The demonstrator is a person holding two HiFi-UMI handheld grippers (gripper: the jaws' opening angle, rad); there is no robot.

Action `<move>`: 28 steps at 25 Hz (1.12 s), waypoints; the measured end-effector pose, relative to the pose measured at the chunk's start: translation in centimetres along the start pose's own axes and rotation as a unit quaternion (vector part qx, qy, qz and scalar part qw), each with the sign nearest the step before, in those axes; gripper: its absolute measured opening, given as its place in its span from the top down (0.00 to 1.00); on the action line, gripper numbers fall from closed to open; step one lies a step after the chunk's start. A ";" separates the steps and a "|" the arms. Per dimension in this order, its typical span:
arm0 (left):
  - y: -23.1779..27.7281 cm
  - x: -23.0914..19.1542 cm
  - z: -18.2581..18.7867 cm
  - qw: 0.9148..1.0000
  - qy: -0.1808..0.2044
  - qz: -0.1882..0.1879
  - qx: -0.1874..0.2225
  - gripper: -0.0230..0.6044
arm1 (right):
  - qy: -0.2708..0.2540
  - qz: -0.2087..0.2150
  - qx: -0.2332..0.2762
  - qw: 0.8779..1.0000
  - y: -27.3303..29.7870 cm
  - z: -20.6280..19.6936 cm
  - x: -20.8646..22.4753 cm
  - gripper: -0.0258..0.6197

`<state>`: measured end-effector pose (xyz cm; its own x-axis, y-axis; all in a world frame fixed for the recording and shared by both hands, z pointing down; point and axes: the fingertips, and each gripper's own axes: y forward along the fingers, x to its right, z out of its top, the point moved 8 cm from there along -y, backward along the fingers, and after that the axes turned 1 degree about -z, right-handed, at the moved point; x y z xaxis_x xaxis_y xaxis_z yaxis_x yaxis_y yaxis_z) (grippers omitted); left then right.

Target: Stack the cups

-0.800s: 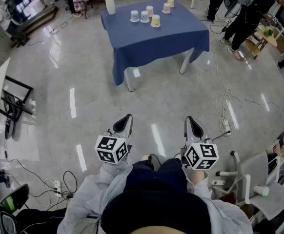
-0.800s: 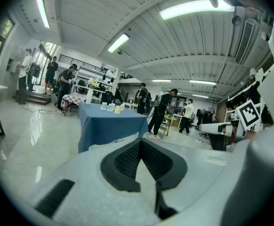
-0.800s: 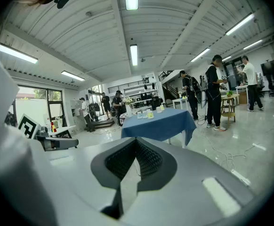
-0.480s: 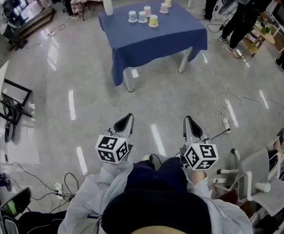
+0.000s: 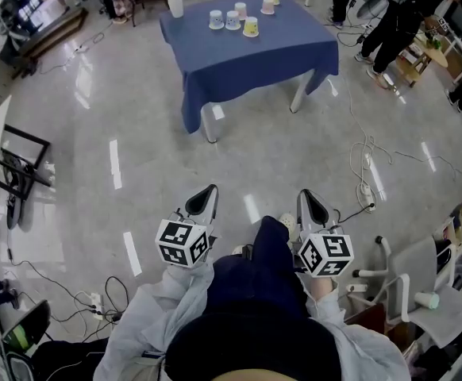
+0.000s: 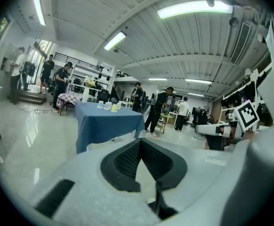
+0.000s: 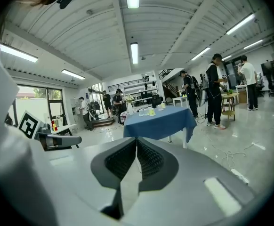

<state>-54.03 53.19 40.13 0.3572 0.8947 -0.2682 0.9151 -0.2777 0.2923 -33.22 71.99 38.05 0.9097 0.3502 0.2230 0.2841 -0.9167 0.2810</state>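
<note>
Nearest, at the bottom of the head view, the person's dark cap (image 5: 251,348) and pale grey sleeves (image 5: 163,308) hide the hands. The left gripper (image 5: 208,190), grey plastic with a black-and-white marker cube, and the matching right gripper (image 5: 306,194) are held side by side above the glossy grey floor (image 5: 136,133). Both point away toward the far table. In each gripper view the ribbed black pads (image 6: 127,159) meet at the tips, so both grippers are fully closed with nothing between the jaws.

On the floor to the right lie a white power strip (image 5: 366,199) and loose cables. A white chair (image 5: 421,288) stands at the right edge.

Far off, well apart from both grippers, the table draped in blue cloth (image 5: 247,62) carries six small paper cups (image 5: 251,27) on its far half. They stand singly, long axis vertical. Two white-and-blue ones stand just beside each other, a yellow one is to their right, and three pale ones are farther back. Whether their mouths face up or down is too small to tell. A white vase (image 5: 175,2) stands at the far left corner. People in dark clothes (image 5: 394,22) at the far right are cut off by the top edge.
</note>
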 end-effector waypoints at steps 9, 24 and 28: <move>4.1 -2.1 0.5 1.000 -0.009 0.007 -0.007 0.97 | -0.004 0.019 -0.009 1.000 5.0 0.9 1.7 0.74; 17.8 -10.0 8.4 0.999 -0.015 0.037 -0.004 0.97 | -0.012 0.049 -0.016 0.999 22.5 7.7 8.2 0.31; 21.7 -11.5 9.9 0.999 -0.015 0.042 -0.001 0.97 | -0.011 0.057 -0.022 0.998 26.8 8.9 10.5 0.31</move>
<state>-36.38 33.40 40.45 0.4388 0.8570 -0.2701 0.8810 -0.3512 0.3169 -13.34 49.41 39.60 0.9420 0.2401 0.2347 0.1659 -0.9406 0.2961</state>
